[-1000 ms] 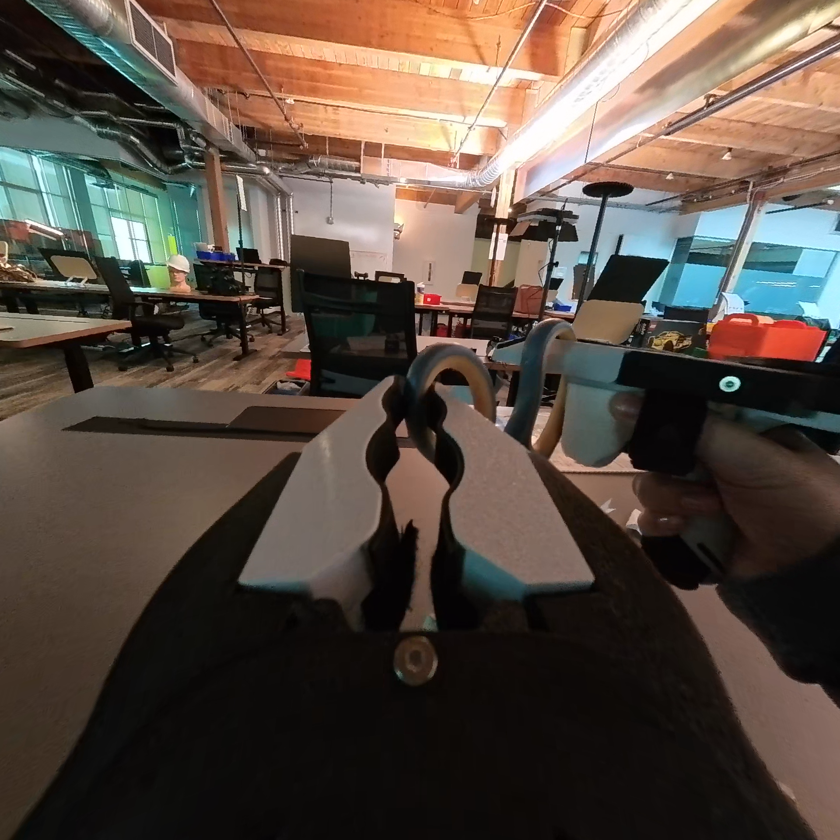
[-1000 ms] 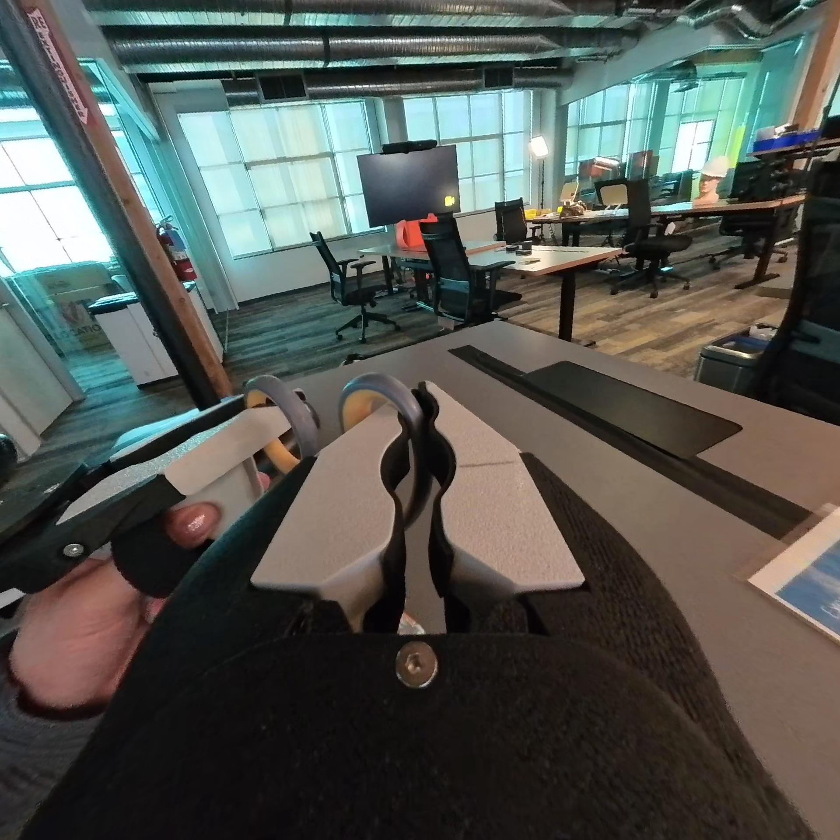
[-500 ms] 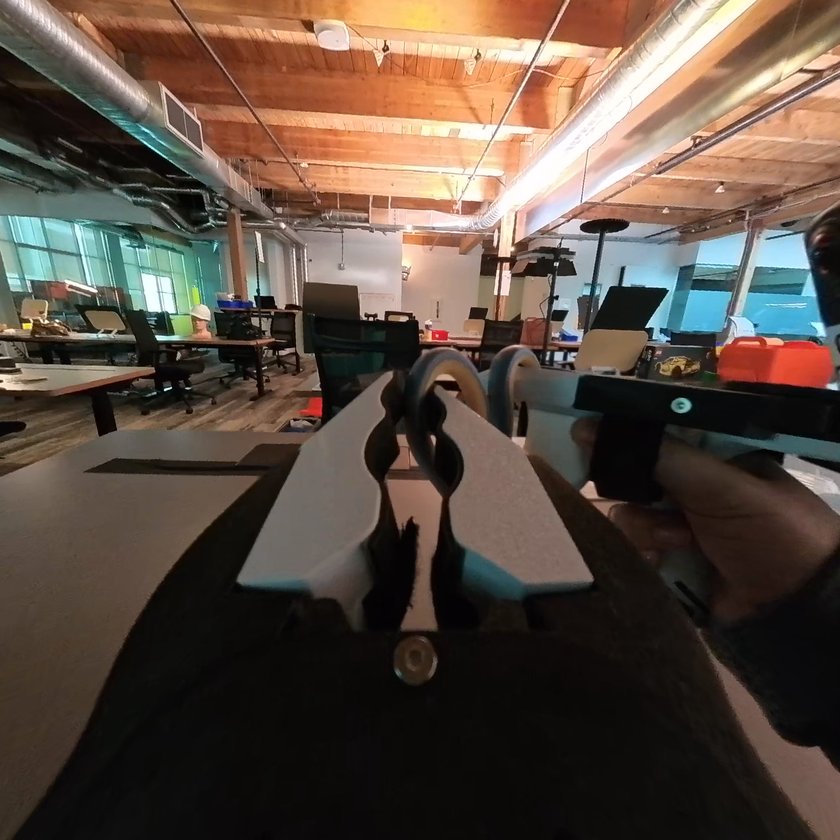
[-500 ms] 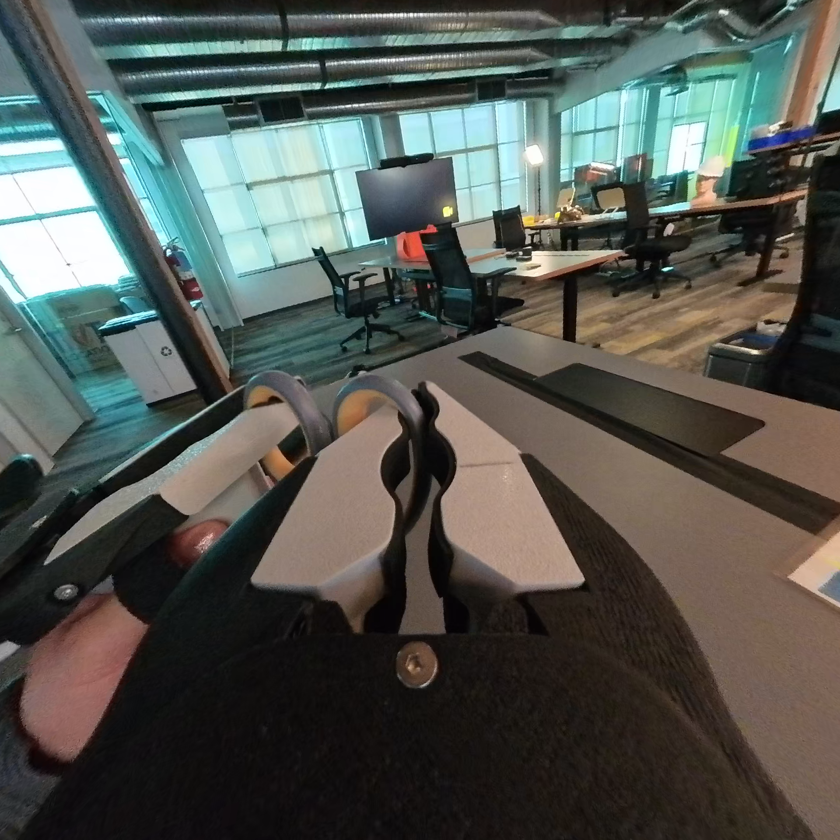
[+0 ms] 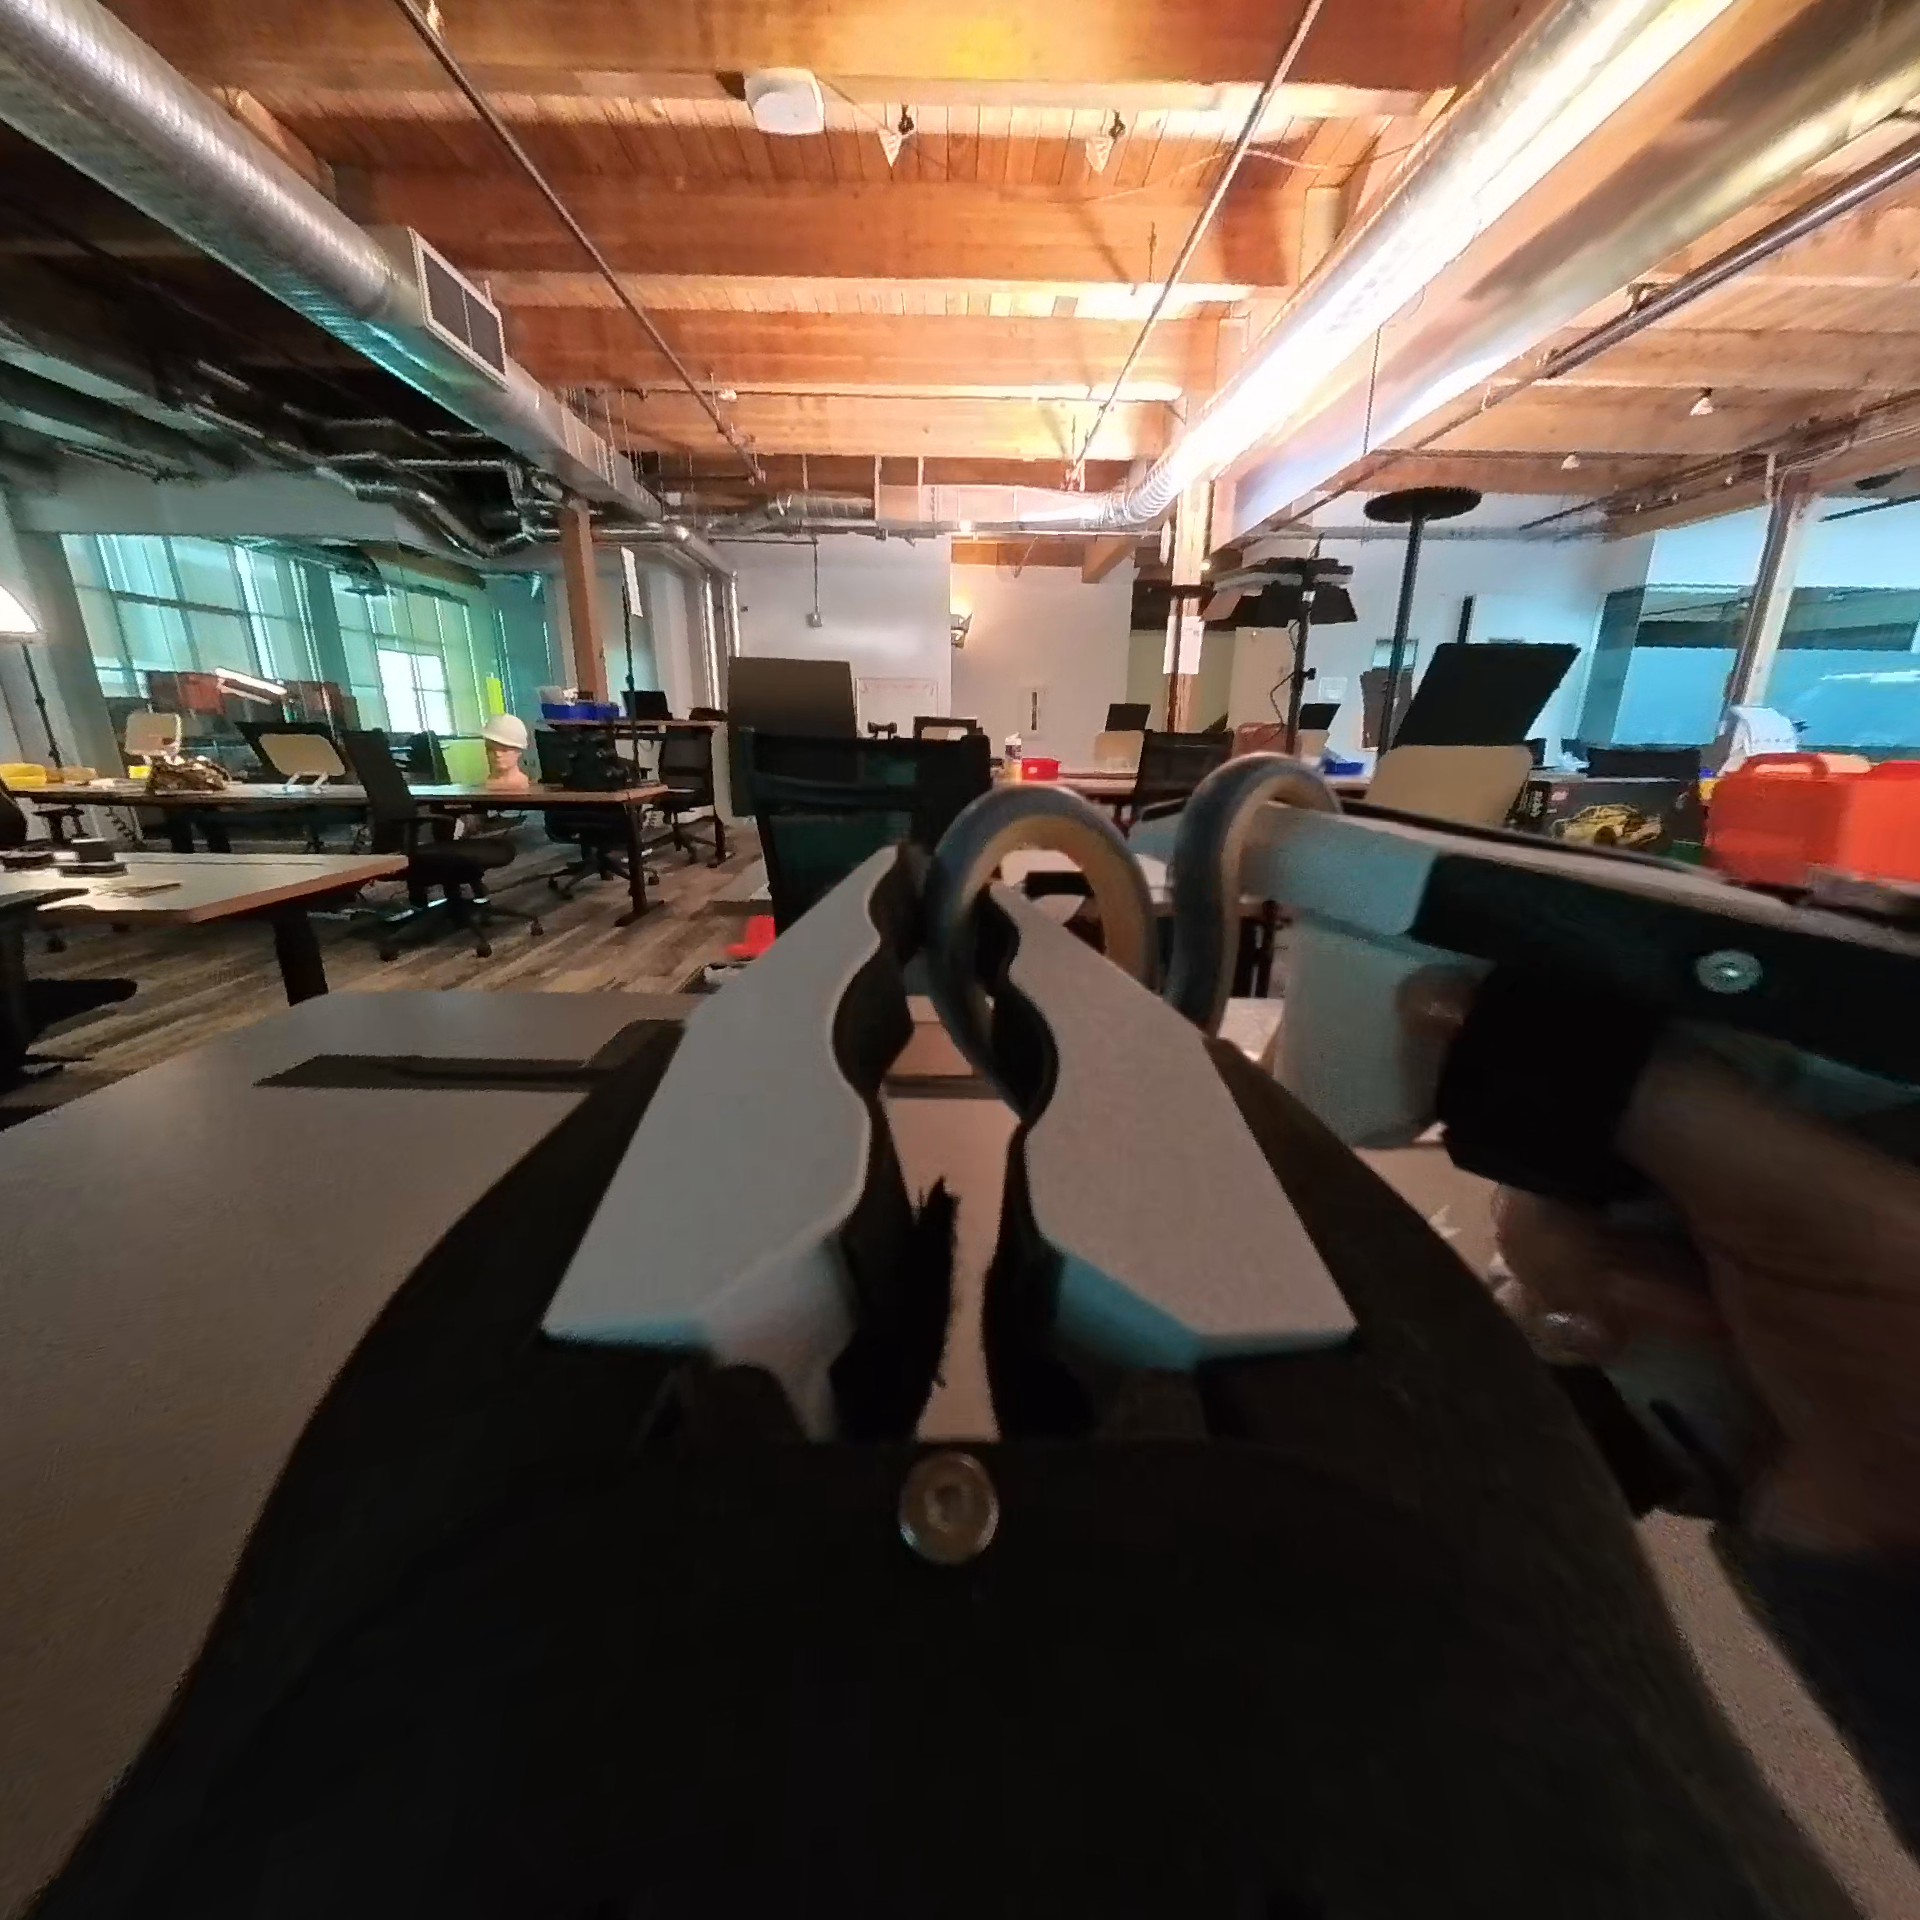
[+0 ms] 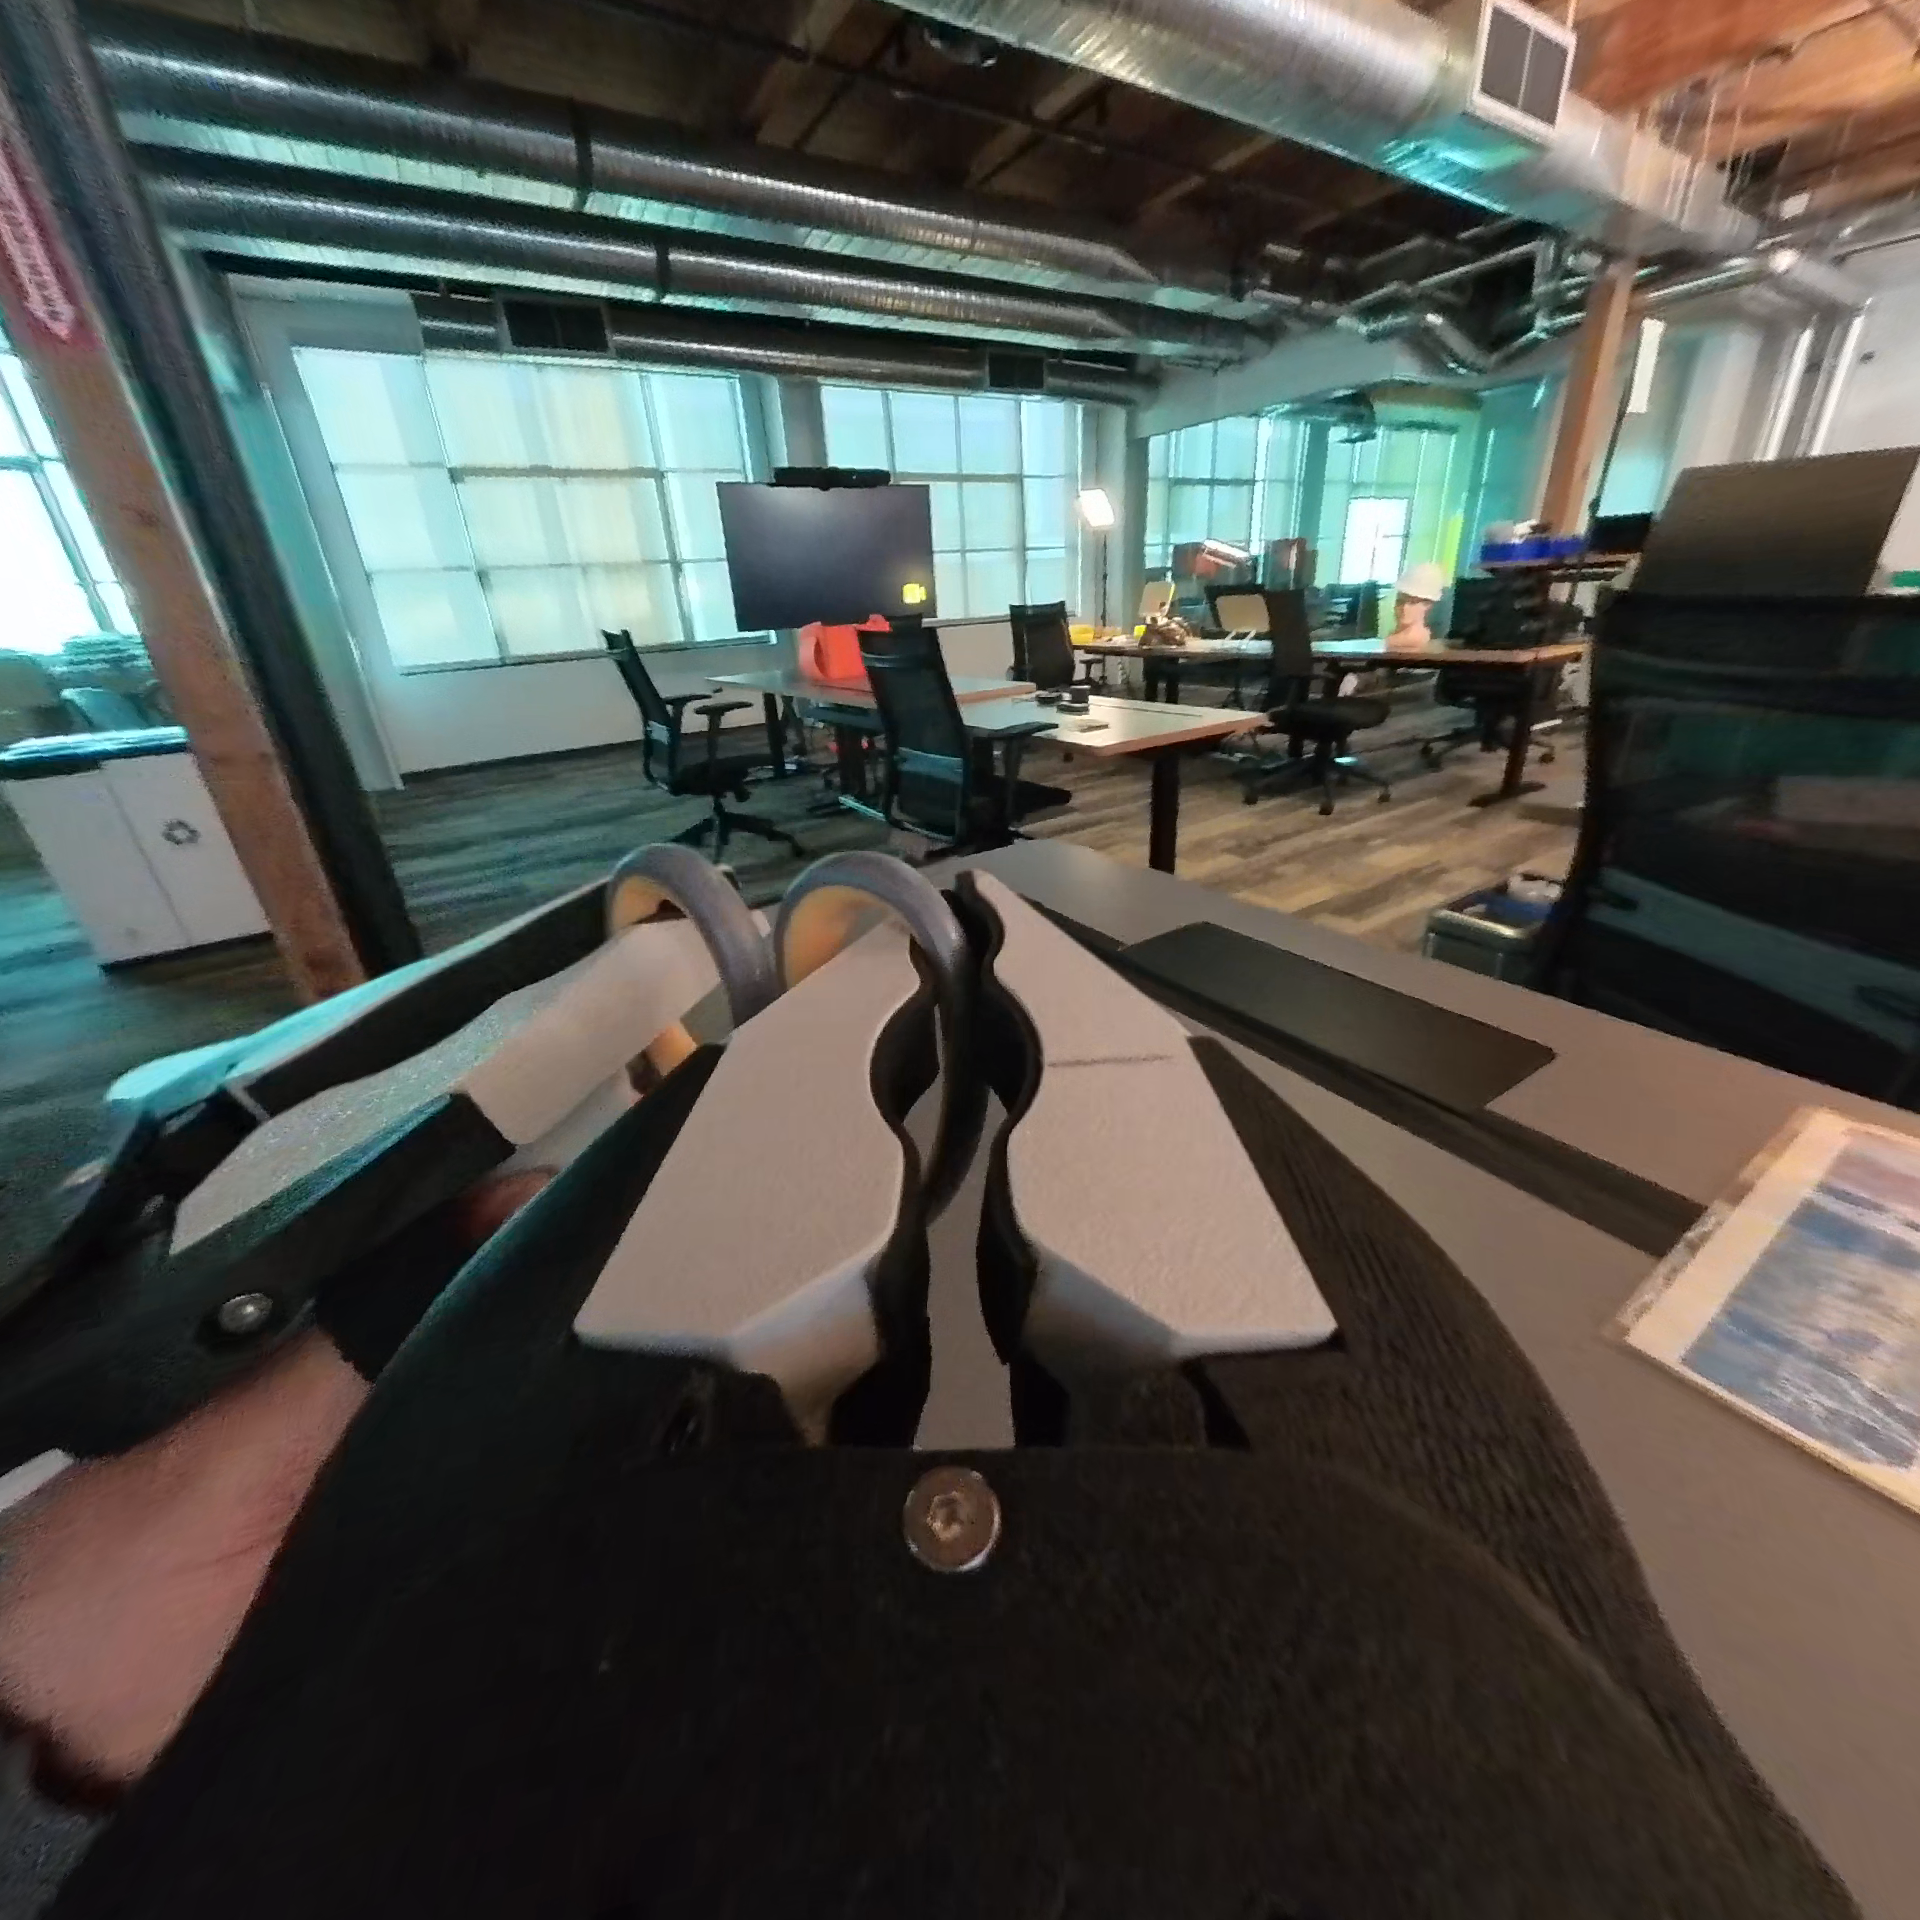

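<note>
A pair of scissors with grey-blue handle loops lined in cream is held between both grippers above a grey table [image 5: 260, 1195]. My left gripper [image 5: 956, 894] is shut on one handle loop [image 5: 1039, 842]. The other loop [image 5: 1242, 821] sits in the right gripper's fingers [image 5: 1340, 873], which come in from the right with a hand behind them. In the right wrist view my right gripper [image 6: 961, 914] is shut on its handle loop [image 6: 883, 904]. The second loop [image 6: 681, 914] is gripped by the left gripper's fingers [image 6: 582, 1018]. The blades are hidden.
A black inset strip [image 6: 1340, 997] runs across the table. A printed card [image 6: 1808, 1288] lies at its right edge. A black mesh chair [image 5: 862, 810] stands behind the table, and an orange case [image 5: 1808, 821] at the far right. Desks and chairs fill the room beyond.
Both grippers have tilted upward, so more ceiling shows in both views. Each stays shut on its handle loop and the scissors stay held between them.
</note>
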### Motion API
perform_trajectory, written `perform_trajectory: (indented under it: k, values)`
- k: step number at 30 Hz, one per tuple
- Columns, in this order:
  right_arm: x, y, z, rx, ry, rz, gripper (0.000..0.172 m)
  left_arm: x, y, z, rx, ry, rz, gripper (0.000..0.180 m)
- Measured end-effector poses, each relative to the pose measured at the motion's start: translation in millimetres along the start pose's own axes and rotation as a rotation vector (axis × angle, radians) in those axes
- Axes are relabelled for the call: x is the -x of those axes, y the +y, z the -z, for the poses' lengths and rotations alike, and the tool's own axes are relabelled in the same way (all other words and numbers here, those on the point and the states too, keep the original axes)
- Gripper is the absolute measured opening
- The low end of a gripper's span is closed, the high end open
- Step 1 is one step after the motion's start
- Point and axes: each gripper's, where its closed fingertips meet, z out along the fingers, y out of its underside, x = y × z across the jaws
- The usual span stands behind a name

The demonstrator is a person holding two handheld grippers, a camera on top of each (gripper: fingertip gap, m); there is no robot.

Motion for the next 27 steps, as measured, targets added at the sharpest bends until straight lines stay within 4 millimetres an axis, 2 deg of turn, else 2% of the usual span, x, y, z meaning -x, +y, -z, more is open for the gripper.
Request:
perform_trajectory:
  k: [5, 13, 18, 23, 27]
  values:
    - [3, -3, 2, -0.016, 0.036, 0.075, 0.000, 2, 3, -1, 0.021, -0.018, 0.011, 0.006]
    - [3, -7, 6, -0.058, 0.047, 0.063, 0.000, -2, 1, 0, 0.001, -0.028, 0.081, 0.006]
    - [6, -2, 3, -0.056, 0.039, 0.039, 0.000, -4, 2, 1, -0.005, -0.016, 0.109, 0.007]
    - [13, -1, 2, -0.054, 0.026, 0.061, 0.000, 3, 4, 0, 0.000, -0.041, 0.122, 0.007]
    - [10, -7, 3, -0.045, 0.004, 0.081, 0.000, -1, -2, 2, -0.025, -0.005, 0.045, 0.005]
